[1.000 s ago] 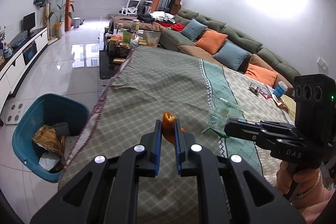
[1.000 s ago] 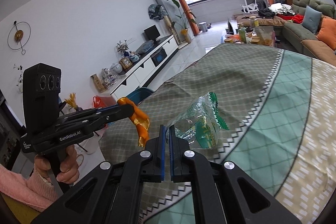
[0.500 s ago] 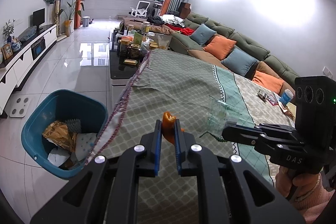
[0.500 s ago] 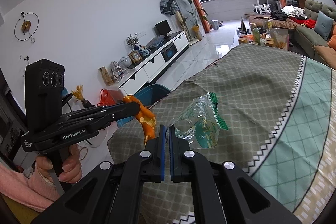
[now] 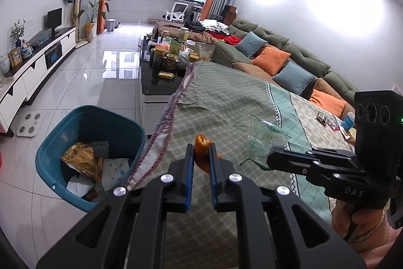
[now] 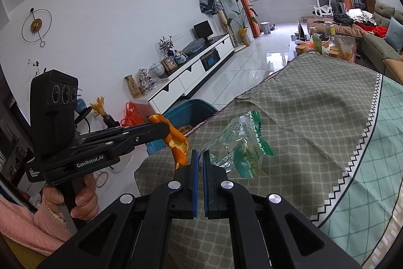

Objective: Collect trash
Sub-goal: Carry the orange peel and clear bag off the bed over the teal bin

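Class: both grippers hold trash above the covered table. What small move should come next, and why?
Probably carry the left gripper leftward until its orange peel hangs over the blue bin: the peel is still above the tablecloth, and the bin stands on the floor beside the table edge.

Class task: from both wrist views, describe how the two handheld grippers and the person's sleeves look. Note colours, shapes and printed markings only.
Both grippers are black with silver rivets and blue-lined parallel fingers. The left gripper carries white "GenRobot.AI" lettering and a boxy three-lens camera block above a pistol handle. The right gripper bears "DAS" lettering, the same three-lens block, and a small green light. Pink knit sleeves cover both wrists. No cables can be made out.
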Available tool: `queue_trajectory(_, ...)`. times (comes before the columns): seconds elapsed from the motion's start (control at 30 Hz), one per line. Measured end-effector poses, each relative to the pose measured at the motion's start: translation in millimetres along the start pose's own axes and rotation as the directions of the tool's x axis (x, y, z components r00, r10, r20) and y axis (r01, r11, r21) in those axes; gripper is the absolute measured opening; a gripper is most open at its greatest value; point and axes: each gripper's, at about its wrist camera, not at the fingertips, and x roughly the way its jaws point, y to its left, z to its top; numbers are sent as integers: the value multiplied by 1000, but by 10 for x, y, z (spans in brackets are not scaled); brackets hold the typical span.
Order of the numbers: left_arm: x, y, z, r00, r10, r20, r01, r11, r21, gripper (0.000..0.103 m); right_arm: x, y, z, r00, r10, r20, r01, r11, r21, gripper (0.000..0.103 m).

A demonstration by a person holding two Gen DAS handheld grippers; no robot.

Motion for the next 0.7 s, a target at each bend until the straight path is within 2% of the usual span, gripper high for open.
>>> queue_trajectory(0.7,-81,157,42,999,32,21,-31,999,-21,13,131,119,87,1000,28,-13,-28,999,-35,4)
